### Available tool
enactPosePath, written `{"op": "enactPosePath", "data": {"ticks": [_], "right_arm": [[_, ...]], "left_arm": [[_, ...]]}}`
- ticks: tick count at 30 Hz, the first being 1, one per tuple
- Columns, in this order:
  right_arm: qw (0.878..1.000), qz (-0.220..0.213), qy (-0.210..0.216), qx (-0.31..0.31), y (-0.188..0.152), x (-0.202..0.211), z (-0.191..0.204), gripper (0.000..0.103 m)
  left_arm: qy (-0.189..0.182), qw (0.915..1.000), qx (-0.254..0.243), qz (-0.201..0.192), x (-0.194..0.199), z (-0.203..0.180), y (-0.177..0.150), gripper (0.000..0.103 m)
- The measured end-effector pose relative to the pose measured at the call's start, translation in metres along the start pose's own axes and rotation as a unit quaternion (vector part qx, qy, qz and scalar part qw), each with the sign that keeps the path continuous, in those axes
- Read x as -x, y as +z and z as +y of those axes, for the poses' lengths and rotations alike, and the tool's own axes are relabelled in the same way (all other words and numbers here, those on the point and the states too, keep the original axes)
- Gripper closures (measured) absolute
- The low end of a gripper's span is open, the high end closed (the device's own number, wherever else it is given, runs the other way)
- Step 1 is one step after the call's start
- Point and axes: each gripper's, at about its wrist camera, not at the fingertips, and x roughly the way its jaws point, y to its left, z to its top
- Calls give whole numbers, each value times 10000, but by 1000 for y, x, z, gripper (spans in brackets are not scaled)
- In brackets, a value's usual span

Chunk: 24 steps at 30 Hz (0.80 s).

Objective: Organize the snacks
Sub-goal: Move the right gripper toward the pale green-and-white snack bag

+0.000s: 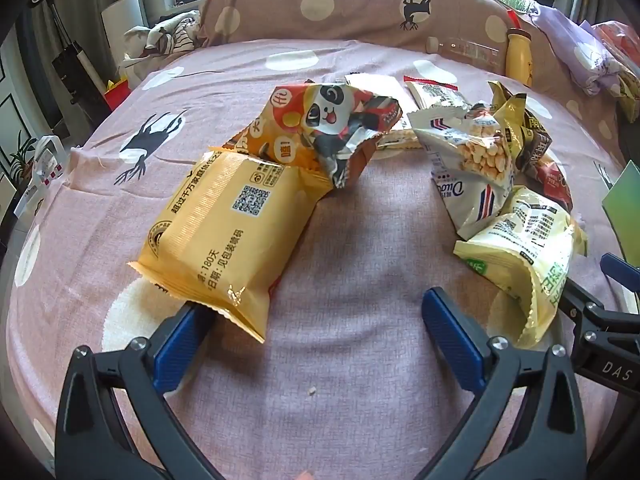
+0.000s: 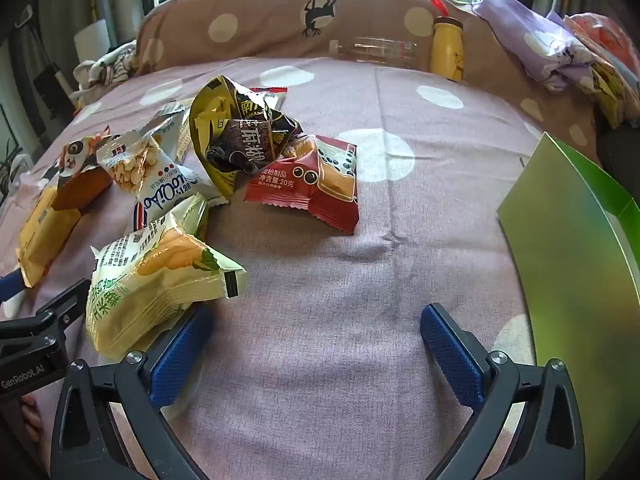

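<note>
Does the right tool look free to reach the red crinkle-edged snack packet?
Probably yes. The right tool is open with only bare pink bedspread between it and the red crinkle-edged snack packet; the pale yellow packet sits off beside its left finger.

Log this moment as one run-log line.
left gripper: open, empty | right gripper: open, empty | snack packets: piled on bedspread | green box: right

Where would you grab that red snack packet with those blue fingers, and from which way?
Judging by its pose, the near crimped edge of the red packet looks best. It lies fairly flat on the bedsheet, clear on its right side, while other bags crowd its left. The open right gripper could come from the front, pinching that thin seam.
</note>
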Motion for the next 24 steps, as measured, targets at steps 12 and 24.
{"op": "enactPosePath", "data": {"ticks": [12, 24], "right_arm": [[10000, 2, -2, 2, -1, 0, 0, 0], [9964, 41, 770, -352, -1, 32, -4, 0]], "left_arm": [[-19, 10000, 17, 20, 2, 1, 2, 0], [-141, 9983, 302, 471, 20, 15, -3, 2]]}}
